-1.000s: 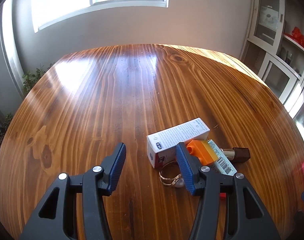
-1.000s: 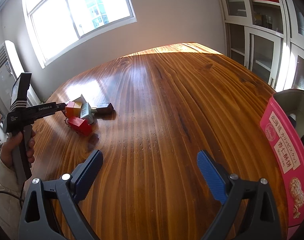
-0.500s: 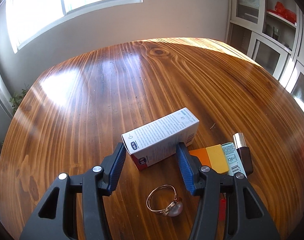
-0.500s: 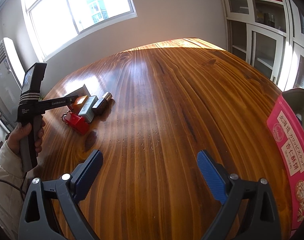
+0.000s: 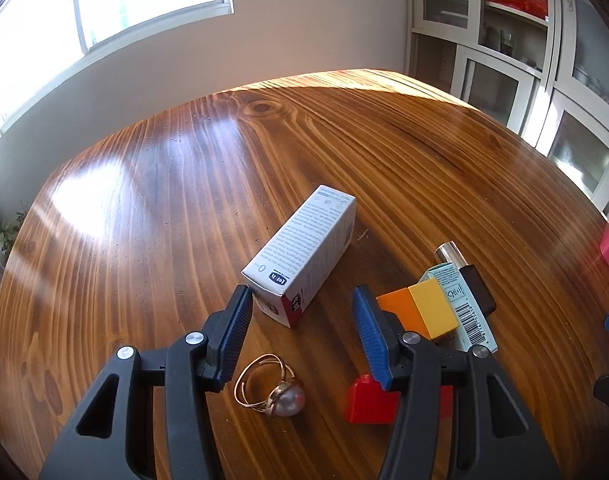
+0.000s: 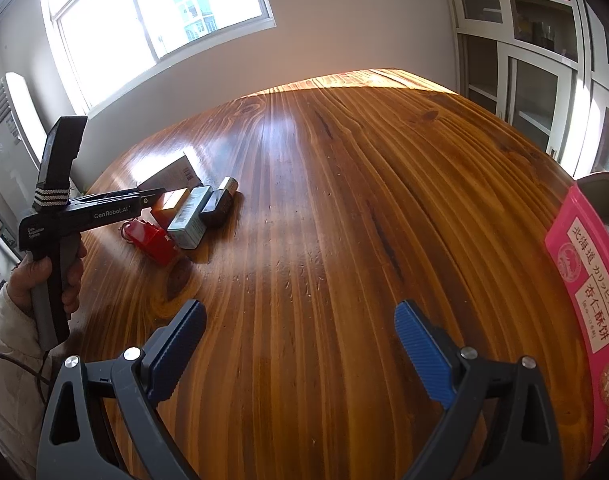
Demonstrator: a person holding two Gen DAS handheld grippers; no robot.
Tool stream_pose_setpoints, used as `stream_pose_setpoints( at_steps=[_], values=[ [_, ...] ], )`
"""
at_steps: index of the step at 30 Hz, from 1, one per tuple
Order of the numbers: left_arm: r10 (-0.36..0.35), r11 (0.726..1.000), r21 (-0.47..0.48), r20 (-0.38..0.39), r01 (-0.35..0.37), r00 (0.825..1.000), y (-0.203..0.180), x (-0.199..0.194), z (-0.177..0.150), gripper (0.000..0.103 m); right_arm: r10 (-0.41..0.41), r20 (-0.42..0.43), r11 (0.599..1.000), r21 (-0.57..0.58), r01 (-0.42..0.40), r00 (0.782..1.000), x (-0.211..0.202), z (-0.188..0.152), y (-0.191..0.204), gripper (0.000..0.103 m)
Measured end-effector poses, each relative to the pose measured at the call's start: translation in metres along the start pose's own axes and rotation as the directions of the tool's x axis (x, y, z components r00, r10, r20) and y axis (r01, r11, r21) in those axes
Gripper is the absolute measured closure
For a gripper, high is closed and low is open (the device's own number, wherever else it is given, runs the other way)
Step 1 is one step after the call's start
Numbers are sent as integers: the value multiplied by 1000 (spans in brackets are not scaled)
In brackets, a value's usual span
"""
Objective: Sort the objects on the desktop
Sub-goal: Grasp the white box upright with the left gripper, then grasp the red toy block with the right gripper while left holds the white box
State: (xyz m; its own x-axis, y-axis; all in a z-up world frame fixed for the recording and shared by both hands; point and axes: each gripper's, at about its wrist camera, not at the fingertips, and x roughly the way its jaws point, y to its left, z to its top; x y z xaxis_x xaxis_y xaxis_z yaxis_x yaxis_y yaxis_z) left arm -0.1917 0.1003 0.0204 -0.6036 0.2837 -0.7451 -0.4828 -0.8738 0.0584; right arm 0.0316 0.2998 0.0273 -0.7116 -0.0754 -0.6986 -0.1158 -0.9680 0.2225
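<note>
**White carton between spread fingers**

White printed carton, red-and-blue end panel, flat on wooden table. Long axis away and rightward, near end just inside left gripper, fingers wide, grasping nothing. Right gripper wide too, far off, empty.

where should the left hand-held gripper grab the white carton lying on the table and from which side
Grip the white carton across its two long side faces, near the end closest to the left hand-held gripper. It lies flat, long axis pointing away, so come in from that near end along its length. The open jaws already straddle that end and look wider than the carton. The ring lies just below.
</note>
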Motion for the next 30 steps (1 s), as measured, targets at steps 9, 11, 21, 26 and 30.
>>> stream_pose_setpoints(
  at_steps=[9,11,21,26,30],
  values=[
    [17,999,-37,23,-16,1000,7,10,12,47,-1,4,1000,3,1,1000,-1,-1,2,6],
    [5,1000,-30,24,-5,1000,5,13,14,47,-3,2,1000,-1,3,1000,-1,0,3,6],
    [1,998,-59,43,1,999,1,19,14,72,31,0,998,-51,-31,1000,3,8,23,6],
    [53,994,-99,48,-48,997,10,8,12,76,125,-5,986,-106,-125,992,6,11,44,6],
    [94,987,-135,72,-83,993,22,-4,14,76,205,-47,964,-166,-210,978,19,16,66,6]
  ],
)
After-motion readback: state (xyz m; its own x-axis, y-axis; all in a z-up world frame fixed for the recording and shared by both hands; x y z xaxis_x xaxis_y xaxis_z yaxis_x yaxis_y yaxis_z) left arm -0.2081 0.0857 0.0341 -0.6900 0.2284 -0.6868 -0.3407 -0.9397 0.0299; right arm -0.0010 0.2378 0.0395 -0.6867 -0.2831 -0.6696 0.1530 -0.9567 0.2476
